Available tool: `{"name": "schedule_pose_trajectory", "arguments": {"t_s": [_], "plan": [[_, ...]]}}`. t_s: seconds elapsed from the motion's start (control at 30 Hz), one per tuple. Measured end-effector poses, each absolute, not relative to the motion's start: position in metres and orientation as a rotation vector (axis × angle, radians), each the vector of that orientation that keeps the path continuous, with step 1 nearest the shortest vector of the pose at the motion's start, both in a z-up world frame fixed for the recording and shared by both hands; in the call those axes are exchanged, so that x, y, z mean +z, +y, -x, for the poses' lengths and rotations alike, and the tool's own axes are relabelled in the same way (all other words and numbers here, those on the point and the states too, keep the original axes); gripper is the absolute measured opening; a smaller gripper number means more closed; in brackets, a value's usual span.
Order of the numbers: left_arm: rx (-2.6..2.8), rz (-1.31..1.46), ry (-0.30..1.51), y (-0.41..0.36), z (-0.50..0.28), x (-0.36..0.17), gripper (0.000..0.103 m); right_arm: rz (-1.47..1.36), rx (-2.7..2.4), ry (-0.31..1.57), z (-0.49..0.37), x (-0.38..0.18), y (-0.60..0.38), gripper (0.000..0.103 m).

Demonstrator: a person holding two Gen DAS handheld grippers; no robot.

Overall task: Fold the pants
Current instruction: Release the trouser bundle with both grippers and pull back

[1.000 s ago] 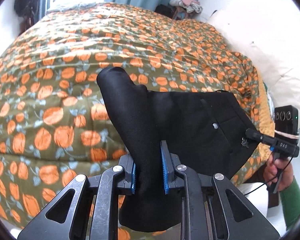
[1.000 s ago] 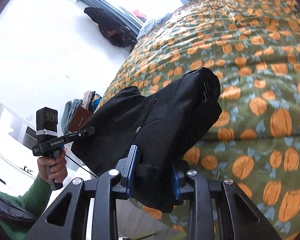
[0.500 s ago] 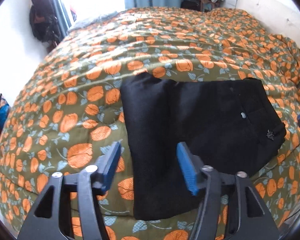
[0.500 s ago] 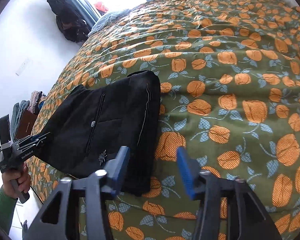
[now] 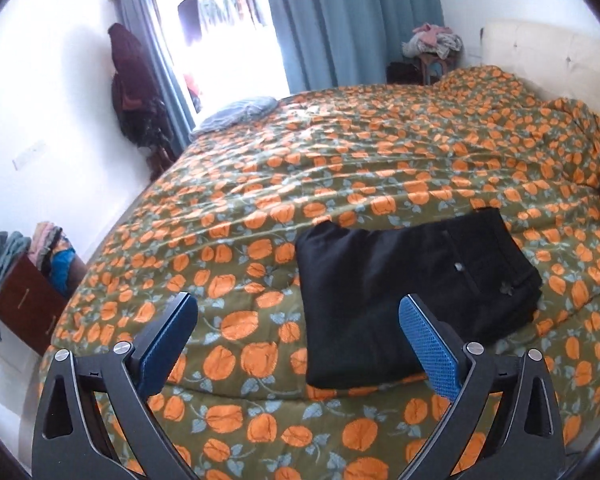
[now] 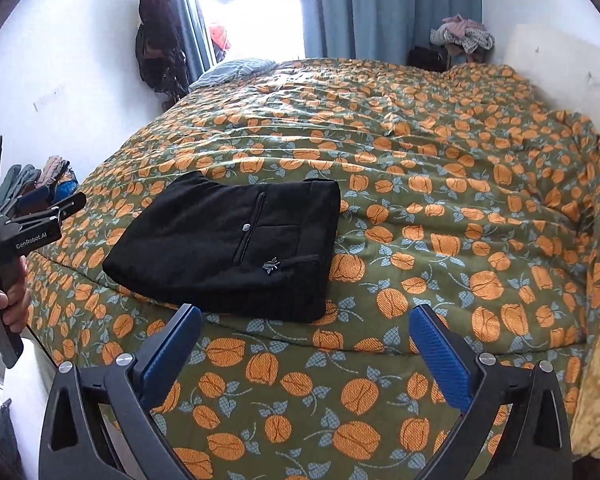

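Both tools, left tool point(image 5: 298, 336) and right tool point(image 6: 306, 346), hover with jaws spread and empty above the folded black fabric pants point(image 6: 228, 240) lying near the edge of the orange-patterned green bed point(image 6: 440, 208); soft, limp cloth probably demands pinching at folded corners.

Orange-flowered bedspread point(image 5: 340, 168); blue curtains point(image 6: 380, 4); heaped clothes point(image 6: 462, 36).

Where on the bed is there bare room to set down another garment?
Most of the bedspread is bare: the wide stretch right of the folded black pants up to the headboard, and the far half toward the curtains. Crowded spots: the near left corner under the pants, and the far left corner with a blue-grey cloth.
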State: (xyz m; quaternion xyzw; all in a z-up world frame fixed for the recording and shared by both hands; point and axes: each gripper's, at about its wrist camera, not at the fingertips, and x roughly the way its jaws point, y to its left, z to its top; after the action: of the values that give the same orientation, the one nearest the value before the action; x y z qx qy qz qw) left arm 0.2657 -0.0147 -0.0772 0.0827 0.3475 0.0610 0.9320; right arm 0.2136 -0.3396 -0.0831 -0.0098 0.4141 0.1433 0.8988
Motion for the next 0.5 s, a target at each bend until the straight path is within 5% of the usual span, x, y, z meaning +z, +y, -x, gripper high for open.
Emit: {"name": "schedule_pose_trajectory", "arguments": {"t_s": [0.5], "plan": [[0.022, 0.041, 0.825, -0.007, -0.186, -0.101, 0.101, 0.083, 0.235, 0.866, -0.116, -0.085, -0.321, 0.103]]}}
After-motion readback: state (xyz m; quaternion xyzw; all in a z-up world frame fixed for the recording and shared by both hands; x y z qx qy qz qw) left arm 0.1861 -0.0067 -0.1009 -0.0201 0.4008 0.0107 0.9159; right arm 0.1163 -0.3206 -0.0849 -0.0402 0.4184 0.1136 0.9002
